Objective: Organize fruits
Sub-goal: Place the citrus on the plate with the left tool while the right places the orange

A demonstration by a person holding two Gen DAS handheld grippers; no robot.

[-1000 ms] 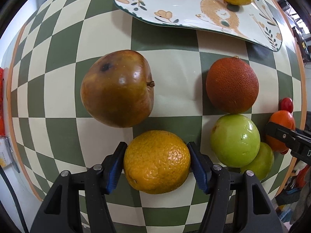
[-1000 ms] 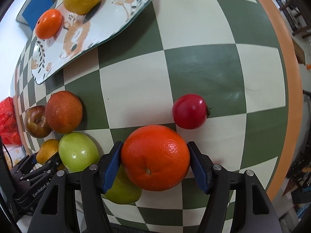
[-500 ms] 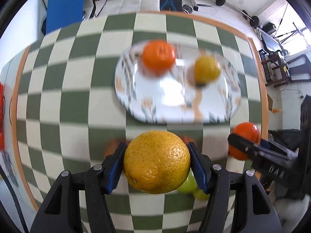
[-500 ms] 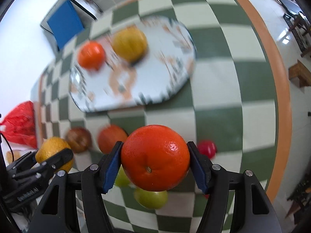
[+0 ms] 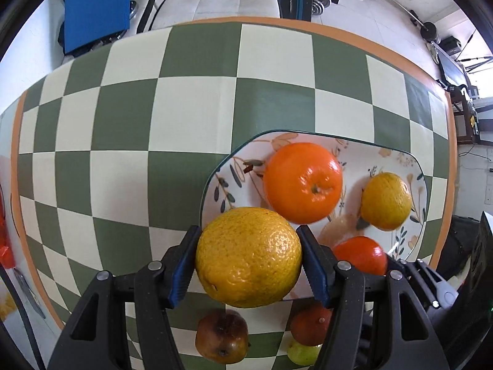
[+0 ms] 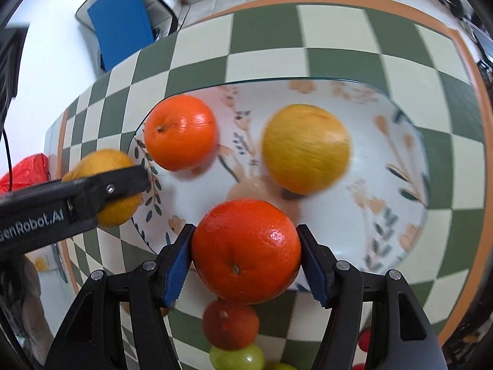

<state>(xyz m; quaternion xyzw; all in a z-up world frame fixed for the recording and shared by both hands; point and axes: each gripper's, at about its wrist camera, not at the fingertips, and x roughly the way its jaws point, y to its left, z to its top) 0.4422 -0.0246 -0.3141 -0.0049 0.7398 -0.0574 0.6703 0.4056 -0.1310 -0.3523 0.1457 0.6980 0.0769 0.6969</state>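
Both grippers have swung away from the loose fruit and now hang over the plate point(image 6: 409, 166), each carrying its load: the left gripper point(image 5: 249, 258) is clamped on a yellow orange point(image 5: 248, 256) at the plate's left rim, and the right gripper point(image 6: 245, 252) is clamped on a red orange point(image 6: 246, 250) above the plate's near edge. Going from big to small, the checked tablecloth point(image 5: 191, 117) spreads over a table with an orange border, in a room with a blue board point(image 5: 97, 6) and weights on the floor behind. The plate already holds an orange point(image 5: 303, 181) and a yellow fruit point(image 5: 385, 201). An apple point(image 5: 222, 336), a green fruit point(image 6: 236, 357) and other small fruit wait on the cloth. Each orange looks firm, fairly heavy and round enough to roll, with pebbled skin that should grip; the pads sit across the widest part, which seems the soundest hold.
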